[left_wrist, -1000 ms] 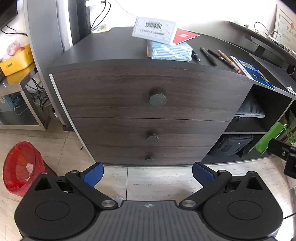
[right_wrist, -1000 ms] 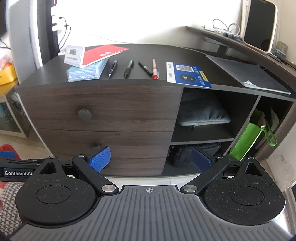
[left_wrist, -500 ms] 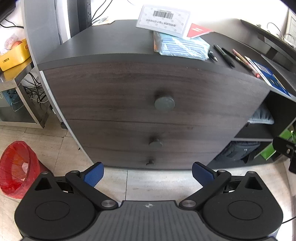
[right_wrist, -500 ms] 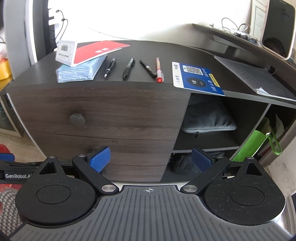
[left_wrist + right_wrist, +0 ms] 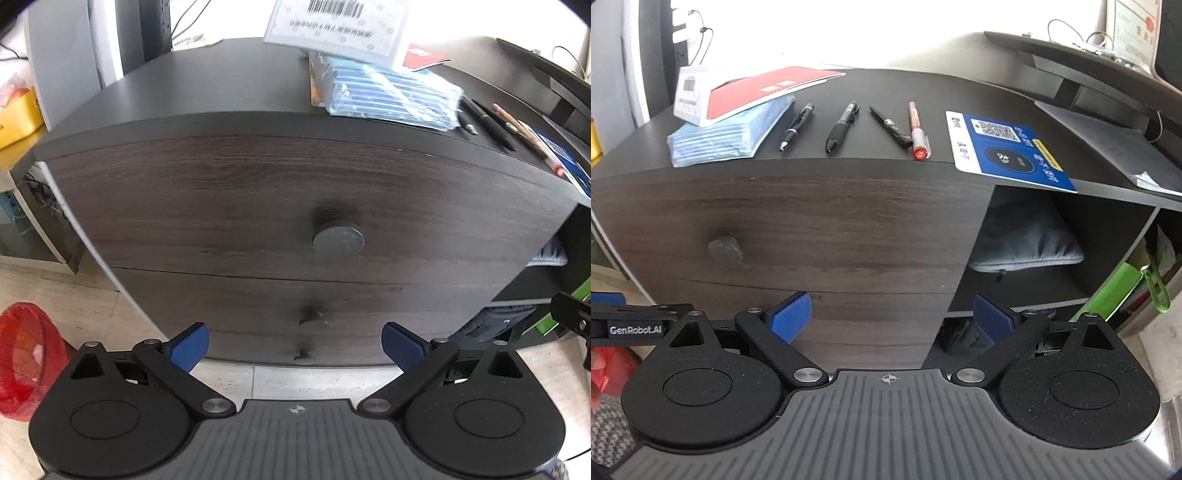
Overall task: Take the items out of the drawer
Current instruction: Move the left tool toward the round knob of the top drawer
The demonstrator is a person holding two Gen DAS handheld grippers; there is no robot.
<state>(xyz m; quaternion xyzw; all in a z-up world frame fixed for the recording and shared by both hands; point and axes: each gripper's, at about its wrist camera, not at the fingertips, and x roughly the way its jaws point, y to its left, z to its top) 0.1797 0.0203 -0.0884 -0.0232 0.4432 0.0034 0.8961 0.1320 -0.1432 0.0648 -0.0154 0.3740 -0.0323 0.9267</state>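
A dark wood cabinet has three closed drawers. The top drawer carries a round grey knob, which also shows in the right wrist view. My left gripper is open and empty, close in front of the drawers, with the top knob above and ahead of its fingertips. Smaller knobs of the lower drawers sit between its blue pads. My right gripper is open and empty, facing the cabinet's right edge. The drawer contents are hidden.
On the cabinet top lie a blue packet, a red booklet, a barcode card, several pens and a blue card. Open shelves at right hold a grey pouch and a green bag. A red bin stands on the floor at left.
Both grippers have moved closer to the cabinet. The top drawer front and its knob now loom larger in the left wrist view. Both grippers stayed open.
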